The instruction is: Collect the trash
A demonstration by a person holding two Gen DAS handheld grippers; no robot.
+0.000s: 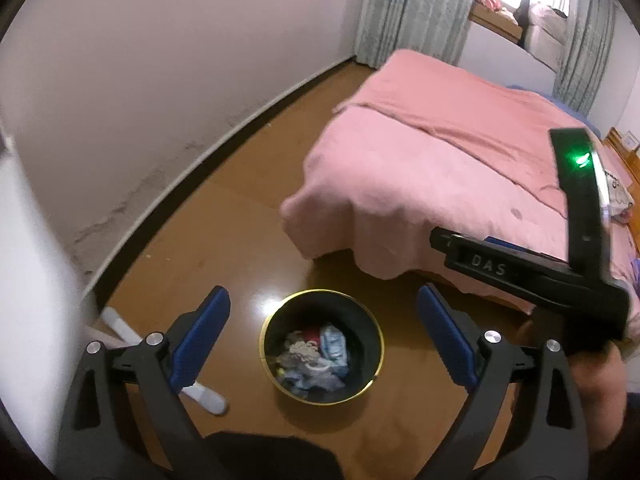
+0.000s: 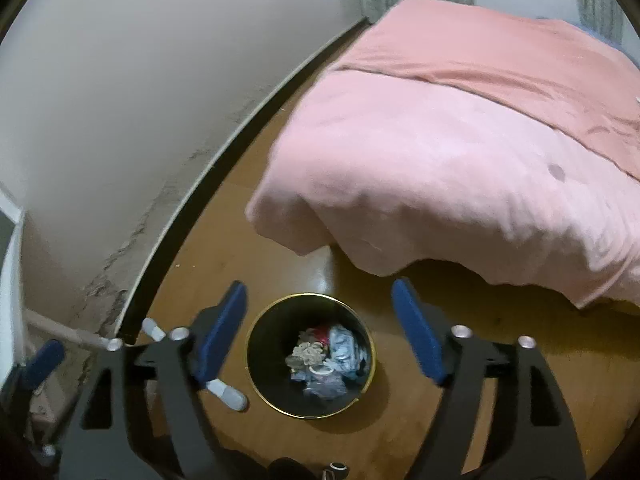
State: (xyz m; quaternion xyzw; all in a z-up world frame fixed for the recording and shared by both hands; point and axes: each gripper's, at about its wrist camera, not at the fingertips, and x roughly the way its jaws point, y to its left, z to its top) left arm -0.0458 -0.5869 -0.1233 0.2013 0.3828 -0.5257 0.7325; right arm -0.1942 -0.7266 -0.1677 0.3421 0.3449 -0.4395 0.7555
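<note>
Left wrist view: I look down between my left gripper (image 1: 323,338) and see its blue fingers (image 1: 200,338) spread wide, with nothing between them.
Right wrist view: my right gripper (image 2: 320,332) also stands wide apart, its blue fingers (image 2: 418,342) holding nothing.
Bin: the black trash bin (image 1: 267,344) with a gold rim stands upright on the wooden floor (image 1: 240,240), directly below both grippers and framed between each pair of fingers; I see it in the right view too (image 2: 260,356).
Trash: crumpled paper and wrappers (image 1: 316,354), white, pale blue and a bit of red, lie at the bottom of the bin (image 2: 328,356).
Bed: the pink-covered bed (image 1: 440,168) is near the bin, beyond it, its cover hanging over the corner.
Other gripper: from the left view I see the right tool's black body (image 1: 560,276) with a green light, at the right edge, held by a hand (image 1: 600,380).
Wall: a white wall (image 1: 160,80) with a dark skirting runs along the left.
</note>
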